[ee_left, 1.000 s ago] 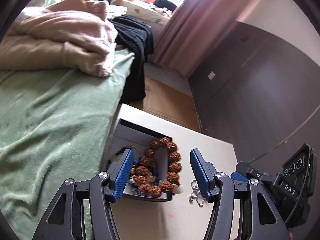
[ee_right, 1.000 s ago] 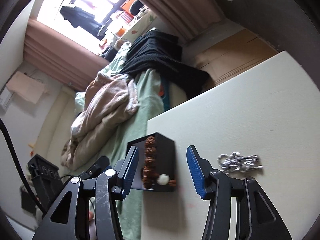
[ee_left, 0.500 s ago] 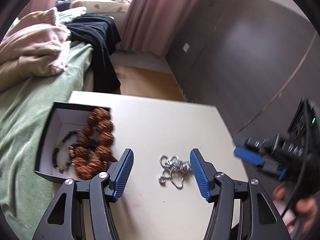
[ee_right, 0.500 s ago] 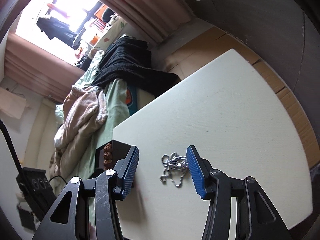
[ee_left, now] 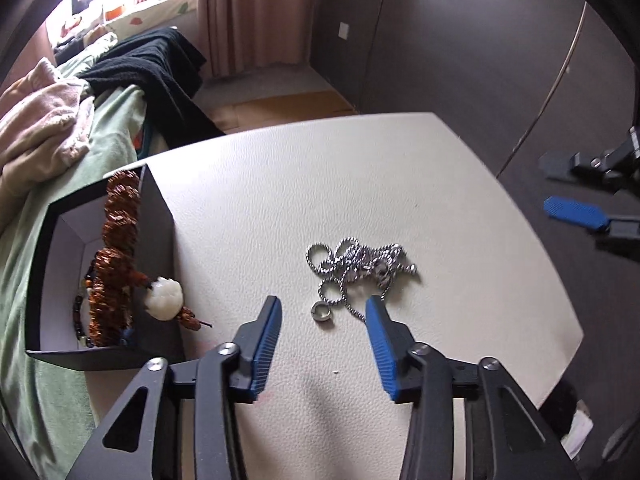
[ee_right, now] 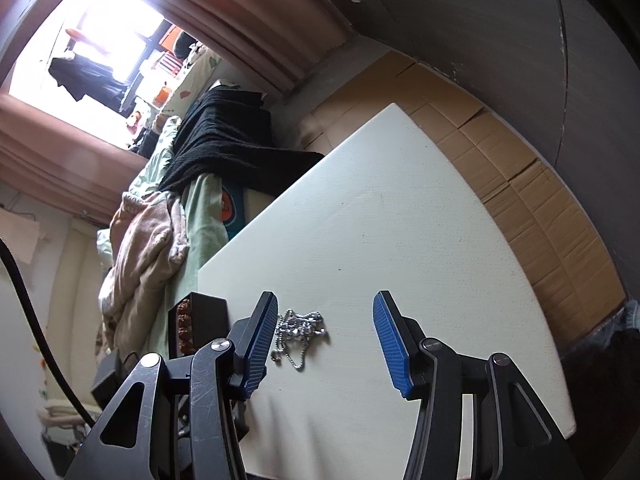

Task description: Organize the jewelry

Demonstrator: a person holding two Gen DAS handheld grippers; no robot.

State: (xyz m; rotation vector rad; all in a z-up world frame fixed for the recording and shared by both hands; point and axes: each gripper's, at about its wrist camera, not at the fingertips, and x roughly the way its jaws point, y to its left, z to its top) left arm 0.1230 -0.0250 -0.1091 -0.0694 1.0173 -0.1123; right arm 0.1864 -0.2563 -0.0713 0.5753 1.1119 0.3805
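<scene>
At nine o'clock from your left gripper (ee_left: pixel 323 316) sits the black box (ee_left: pixel 158 216) at the table's bed-side edge, white-lined, holding a brown bead bracelet (ee_left: pixel 118 248) whose white bead (ee_left: pixel 164 295) rests on the near wall. A thinner dark-bead strand lies in the bottom of the box. Your left jaws have just been closing; they stand partly apart, gripping nothing, with a small metal ring (ee_left: pixel 321 313) lying on the white table (ee_left: pixel 360 168) between the tips. The silver ball chain (ee_left: pixel 358 266), heaped in a tangle, lies at about one o'clock from that ring, one strand trailing to the right blue pad. At three o'clock, off the table's edge, hangs your right gripper (ee_right: pixel 325 334), jaws about half open and empty; in its own view the chain lies beside its left pad.
</scene>
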